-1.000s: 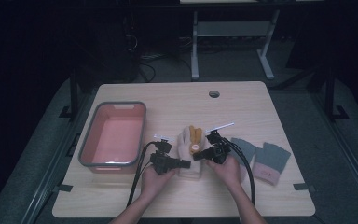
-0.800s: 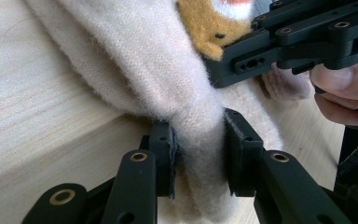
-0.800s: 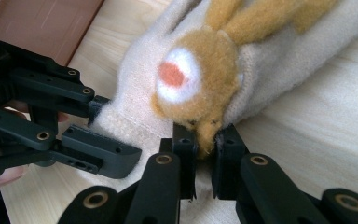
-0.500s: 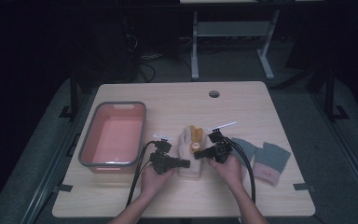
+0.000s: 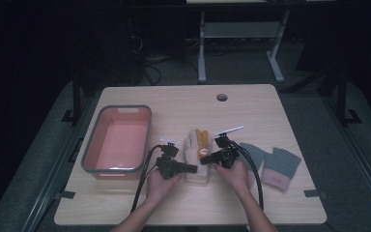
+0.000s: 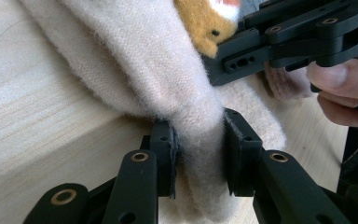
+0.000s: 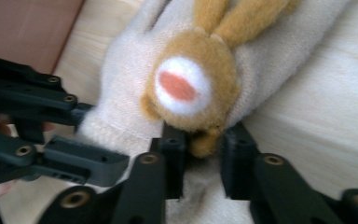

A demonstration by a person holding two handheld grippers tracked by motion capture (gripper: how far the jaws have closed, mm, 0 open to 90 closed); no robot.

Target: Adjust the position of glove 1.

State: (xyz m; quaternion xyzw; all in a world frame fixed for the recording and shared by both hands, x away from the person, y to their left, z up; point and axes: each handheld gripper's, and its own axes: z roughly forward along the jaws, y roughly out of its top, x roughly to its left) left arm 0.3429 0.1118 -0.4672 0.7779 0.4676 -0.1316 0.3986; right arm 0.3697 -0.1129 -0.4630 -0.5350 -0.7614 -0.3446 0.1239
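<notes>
Left gripper view: your left tool [image 6: 198, 154] is pinching the soft cream glove [image 6: 135, 70], lying right of the pink tub [image 5: 117, 140]; your right tool [image 7: 200, 158] is nipping its limp orange patch [image 7: 191, 88].

readable text: none | checked: cream glove [image 5: 193, 153], pink tub [image 5: 117, 139], grey gloves [image 5: 274, 163], wooden table [image 5: 251, 111] | note: pale patch on a grey glove's pink cuff (too small to read)
</notes>
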